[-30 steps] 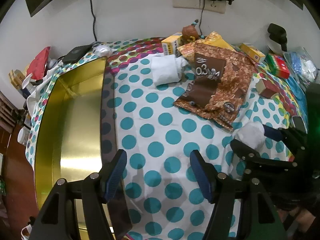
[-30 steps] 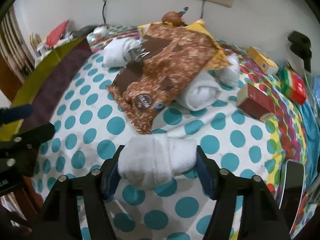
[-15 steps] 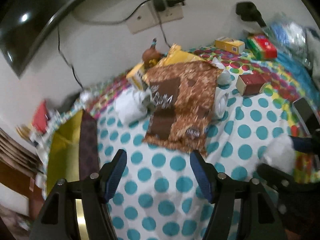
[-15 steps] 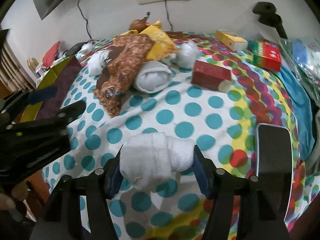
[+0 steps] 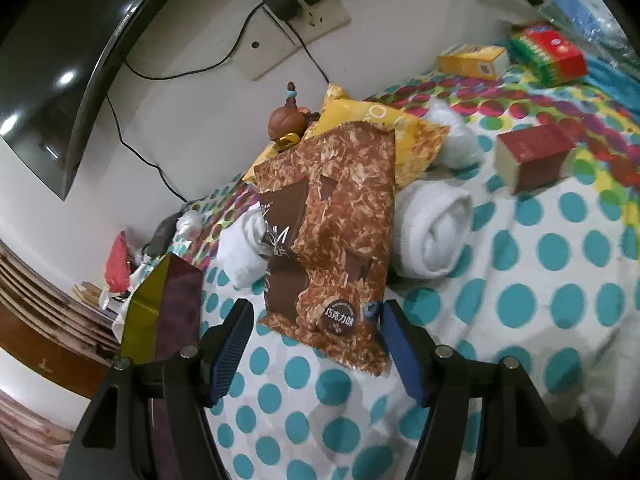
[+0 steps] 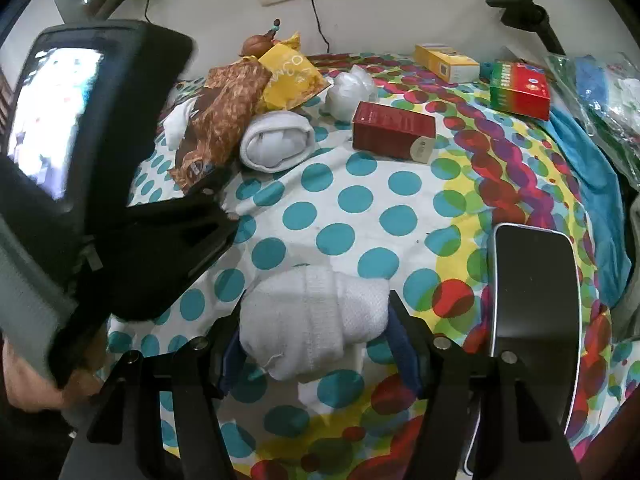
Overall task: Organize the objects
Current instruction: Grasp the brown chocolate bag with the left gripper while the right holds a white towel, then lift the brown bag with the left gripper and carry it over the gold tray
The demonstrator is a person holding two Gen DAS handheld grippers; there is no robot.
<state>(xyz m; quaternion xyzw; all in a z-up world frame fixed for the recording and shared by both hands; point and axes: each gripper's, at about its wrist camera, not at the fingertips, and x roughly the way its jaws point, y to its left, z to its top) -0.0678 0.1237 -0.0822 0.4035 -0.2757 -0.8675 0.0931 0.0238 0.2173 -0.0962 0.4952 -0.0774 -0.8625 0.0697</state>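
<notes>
A rolled white sock [image 6: 316, 320] sits squeezed between the two blue-padded fingers [image 6: 394, 344] of the right gripper [image 6: 314, 346], which are clamped on its sides. It is soft and lumpy, with a ribbed band across its middle and a loose thread at its lower end. It hangs over the polka-dot cloth [image 6: 360, 204].

Taking the brown snack bag [image 5: 332, 232] as the landmark: it lies flat on the cloth, with a yellow bag [image 5: 376, 120] tucked under its far end. A rolled white towel [image 5: 436, 232] lies touching its right edge, and another white roll [image 5: 244, 248] pokes out from under its left edge. Further right of the bag stands a dark red box [image 5: 532, 156], and beyond that, near the wall, a yellow box [image 5: 472, 60] and a red and green box [image 5: 552, 52]. Left of the bag is the rim of a gold tray [image 5: 148, 300]. A black phone [image 6: 536, 308] lies on the cloth well to the right of the bag, just beside the held sock.

The left gripper [image 5: 316, 340] points down at the bag's near end, its fingers wide apart with nothing between them but the bag's lower corner on the cloth beneath. In the right wrist view its black body [image 6: 120, 184] blocks the left side of the cloth, and a hand [image 6: 28, 384] grips it.
</notes>
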